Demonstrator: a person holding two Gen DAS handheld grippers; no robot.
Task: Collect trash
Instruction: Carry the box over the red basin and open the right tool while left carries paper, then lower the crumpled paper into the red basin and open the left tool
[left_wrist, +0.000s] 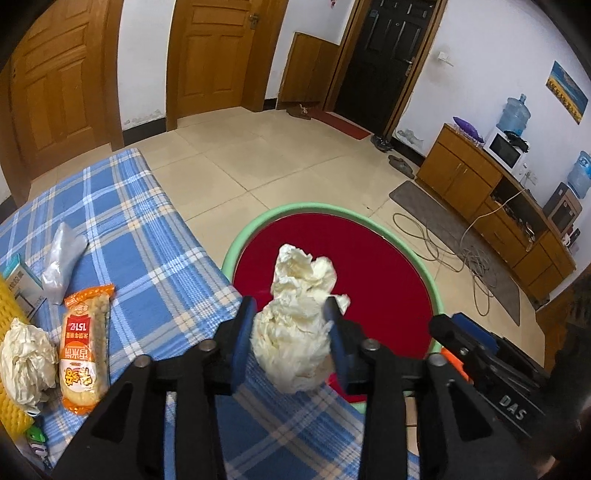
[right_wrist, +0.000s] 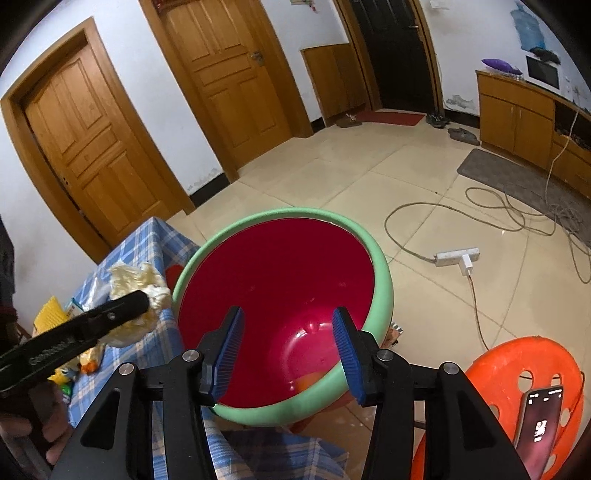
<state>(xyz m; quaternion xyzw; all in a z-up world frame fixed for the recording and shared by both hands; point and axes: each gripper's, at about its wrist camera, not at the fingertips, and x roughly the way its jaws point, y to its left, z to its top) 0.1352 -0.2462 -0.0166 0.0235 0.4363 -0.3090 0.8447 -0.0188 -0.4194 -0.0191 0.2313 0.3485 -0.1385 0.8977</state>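
My left hand-held gripper (left_wrist: 291, 332) has a crumpled paper wad (left_wrist: 295, 317) between its blue pads, right at the bench (left_wrist: 155, 251) edge beside the red basin (left_wrist: 369, 266). My right hand-held gripper (right_wrist: 288, 350) hangs open and empty over that basin. Only the left view shows the snack packet (left_wrist: 86, 347) and a second wad (left_wrist: 26, 362); only the right one catches the orange stool (right_wrist: 517, 373) with a phone (right_wrist: 543, 421).

Left gripper (left_wrist: 291, 325) has a crumpled white paper wad (left_wrist: 295, 321) between its blue pads, right at the red basin's (left_wrist: 388, 273) near-left rim.
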